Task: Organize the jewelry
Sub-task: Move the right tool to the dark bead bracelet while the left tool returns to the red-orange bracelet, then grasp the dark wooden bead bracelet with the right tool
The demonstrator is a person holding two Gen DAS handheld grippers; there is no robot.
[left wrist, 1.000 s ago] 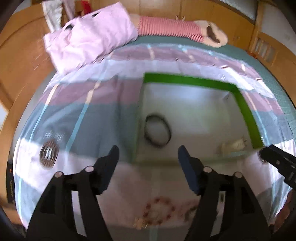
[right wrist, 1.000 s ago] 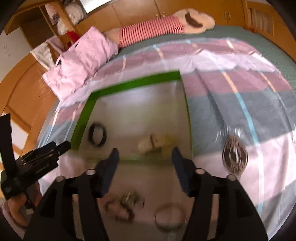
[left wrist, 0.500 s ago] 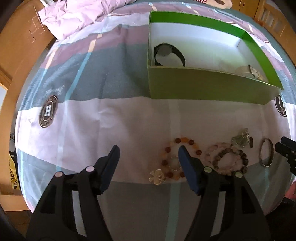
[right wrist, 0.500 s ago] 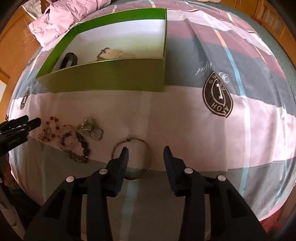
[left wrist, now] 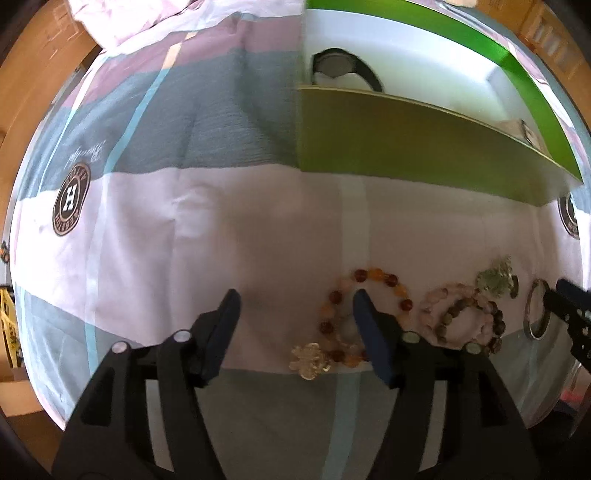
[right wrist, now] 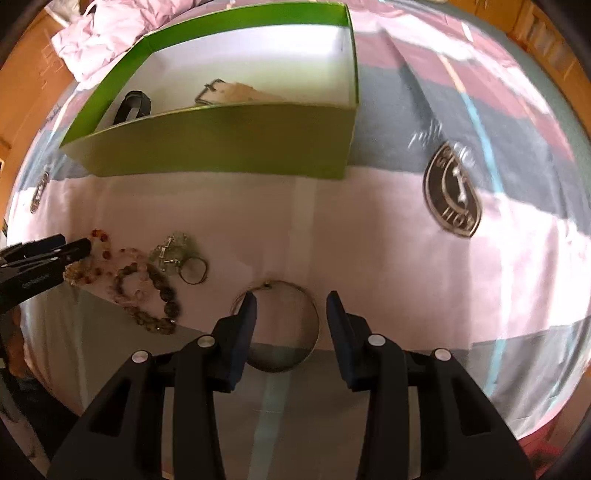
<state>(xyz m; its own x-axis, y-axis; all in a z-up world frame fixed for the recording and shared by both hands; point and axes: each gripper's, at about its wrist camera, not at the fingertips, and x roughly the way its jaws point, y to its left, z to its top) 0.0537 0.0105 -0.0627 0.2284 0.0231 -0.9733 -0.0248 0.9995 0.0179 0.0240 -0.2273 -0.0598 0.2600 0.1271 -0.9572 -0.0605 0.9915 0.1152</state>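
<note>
From my left wrist camera, my left gripper (left wrist: 293, 301) hangs spread beside the amber bead bracelet (left wrist: 364, 317) on the bedspread (left wrist: 221, 240). From my right, the right gripper (right wrist: 291, 304) gapes over the silver bangle (right wrist: 282, 325), below the green box (right wrist: 221, 140).

I was working in a home bedroom: a striped bedspread (right wrist: 424, 258) filled the frame, a crumpled pink pillow (right wrist: 122, 33) upper left, wooden furniture (right wrist: 26, 74) around.

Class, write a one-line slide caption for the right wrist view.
Open right gripper poised over a metal bangle on the bedspread, beaded bracelets alongside, green box beyond.
</note>
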